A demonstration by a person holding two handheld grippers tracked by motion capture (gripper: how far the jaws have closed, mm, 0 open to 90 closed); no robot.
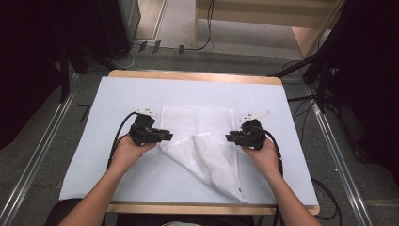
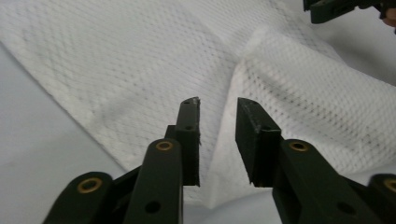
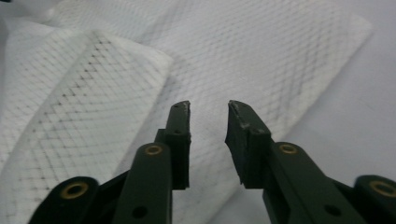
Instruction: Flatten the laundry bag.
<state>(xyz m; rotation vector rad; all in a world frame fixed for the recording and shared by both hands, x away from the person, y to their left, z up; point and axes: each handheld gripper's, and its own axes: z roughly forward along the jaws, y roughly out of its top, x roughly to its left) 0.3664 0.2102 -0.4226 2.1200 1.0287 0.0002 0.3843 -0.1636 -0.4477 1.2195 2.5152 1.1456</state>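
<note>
Forearms, two, entering from the near edge of the table point(image 1: 197, 76), each hand wrapped round one black tool. Left gripper point(image 1: 165, 136) and right gripper point(image 1: 229, 137): two in all, facing each other across the cloth, well apart. Left pair of jaws parted with a clear gap, nothing between them, poised just over the towel point(image 2: 140, 60); right pair likewise parted and empty, hovering over the towel point(image 3: 261, 56) near its edge. One towel point(image 1: 197, 123) only, white, woven in a small diamond waffle pattern, lying on a pale sheet point(image 1: 117, 94) spread over the tabletop, between the two tools and around the middle of the sheet. Far part flat and roughly rectangular; near part folded over on itself in a loose slanted flap running down toward the near right edge of the table, ending in a point. Soft ridge where the flap rises off the flat layer. Beyond the table, grey floor and dark stands at either side
</note>
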